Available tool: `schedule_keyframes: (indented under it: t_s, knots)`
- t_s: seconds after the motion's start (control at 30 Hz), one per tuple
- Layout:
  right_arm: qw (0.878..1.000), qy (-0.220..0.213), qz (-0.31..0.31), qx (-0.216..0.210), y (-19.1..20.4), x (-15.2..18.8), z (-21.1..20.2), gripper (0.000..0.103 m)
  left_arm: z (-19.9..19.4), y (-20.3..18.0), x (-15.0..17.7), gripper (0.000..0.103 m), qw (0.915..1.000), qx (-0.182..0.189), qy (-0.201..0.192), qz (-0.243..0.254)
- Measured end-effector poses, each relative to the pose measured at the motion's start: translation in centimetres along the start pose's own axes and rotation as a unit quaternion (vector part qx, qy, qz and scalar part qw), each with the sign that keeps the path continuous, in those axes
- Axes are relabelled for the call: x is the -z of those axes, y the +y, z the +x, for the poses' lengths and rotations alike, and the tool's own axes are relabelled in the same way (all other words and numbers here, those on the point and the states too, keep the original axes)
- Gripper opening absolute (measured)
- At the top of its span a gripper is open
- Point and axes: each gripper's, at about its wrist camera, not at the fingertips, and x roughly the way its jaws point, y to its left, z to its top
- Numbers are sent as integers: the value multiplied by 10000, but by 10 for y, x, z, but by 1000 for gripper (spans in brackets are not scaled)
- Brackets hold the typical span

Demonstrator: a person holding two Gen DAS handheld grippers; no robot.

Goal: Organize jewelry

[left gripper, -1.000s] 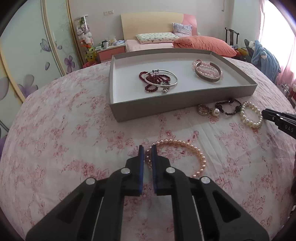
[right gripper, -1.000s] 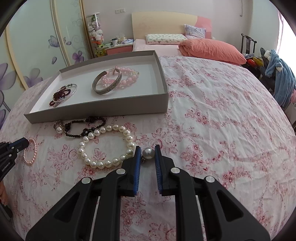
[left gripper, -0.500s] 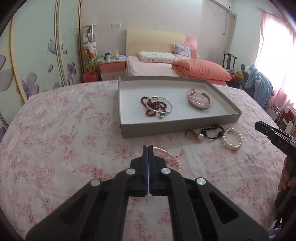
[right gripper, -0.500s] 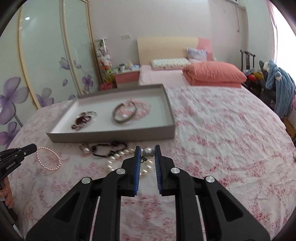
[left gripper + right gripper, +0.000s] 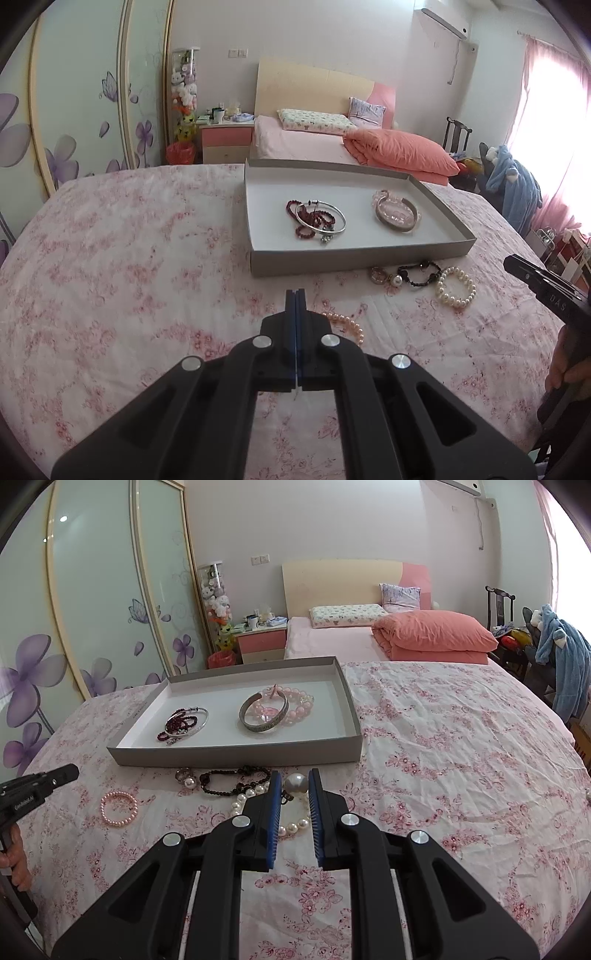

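My left gripper point(image 5: 295, 293) is shut, with nothing visible between its pads. The pink pearl bracelet point(image 5: 347, 325) lies on the flowered cloth just right of its fingers. In the right wrist view this bracelet point(image 5: 104, 808) lies flat, apart from the left gripper's tip point(image 5: 72, 771). My right gripper point(image 5: 295, 773) is shut on a large grey-white pearl point(image 5: 295, 783), held above the cloth with a small dark piece hanging under it. The grey tray point(image 5: 362, 260) holds a dark red bead string with a silver bangle, and a pink bead bracelet with a silver cuff.
In front of the tray lie a ring with a pearl point(image 5: 186, 777), a black bead bracelet point(image 5: 207, 777) and a white pearl bracelet point(image 5: 439, 291). The right gripper's tip point(image 5: 511, 263) enters the left wrist view at the right edge. A bed and wardrobe stand behind.
Both grippers rose and drew back from the cloth. The left jaws closed, and the pink bracelet now lies on the cloth. The right gripper kept the large pearl and lifted it.
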Motion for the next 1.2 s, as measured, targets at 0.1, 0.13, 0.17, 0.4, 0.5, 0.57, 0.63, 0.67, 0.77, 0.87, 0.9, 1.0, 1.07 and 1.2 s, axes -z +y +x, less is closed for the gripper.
schedule_keyframes:
  t_s: [0.1, 0.13, 0.17, 0.4, 0.5, 0.57, 0.63, 0.67, 0.77, 0.87, 0.9, 1.0, 1.07, 1.2]
  knots:
    - [10000, 8, -8, -27, 0, 0, 0, 16, 11, -1, 4, 5, 9994, 13, 303, 161]
    - [10000, 21, -5, -36, 0, 1, 0, 16, 16, -2, 6, 17, 9990, -29, 399, 187]
    - [10000, 40, 2, -47, 0, 1, 1, 16, 23, -4, 9, 35, 9984, -80, 509, 239]
    - [9999, 103, -4, -62, -1, 3, 4, 16, 52, -7, 18, 27, 9938, -327, 930, 510]
    - [9999, 104, 38, -33, -5, 3, 5, 16, 49, -10, 22, 11, 9929, -344, 933, 657]
    - [9999, 111, 83, -34, -6, 4, 5, 16, 47, -11, 24, 8, 9927, -374, 929, 670]
    - [9999, 103, 116, -50, -6, 4, 5, 16, 44, -9, 25, 7, 9932, -407, 915, 596]
    - [9999, 87, 120, -55, -6, 4, 4, 16, 42, -6, 26, 6, 9941, -391, 878, 507]
    - [9999, 20, 149, -74, -6, 4, -1, 16, 31, 2, 21, 6, 9971, -296, 665, 209]
    - [9997, -83, 192, -96, -7, 2, -6, 16, 15, 6, 14, 6, 9991, -191, 379, 67]
    - [9997, -110, 201, -106, -7, 2, -8, 16, 10, 6, 12, 6, 9995, -164, 281, 45]
    - [9992, -258, 233, -173, -4, 0, -14, 16, -7, 4, 7, 6, 10000, -91, -11, -36]
    - [9988, -377, 212, -215, -1, -2, -18, 16, -16, 1, 4, 6, 9998, -64, -176, -87]
    - [9976, -619, 85, -303, 9, -5, -27, 16, -32, -12, -2, 6, 9987, -61, -502, -48]
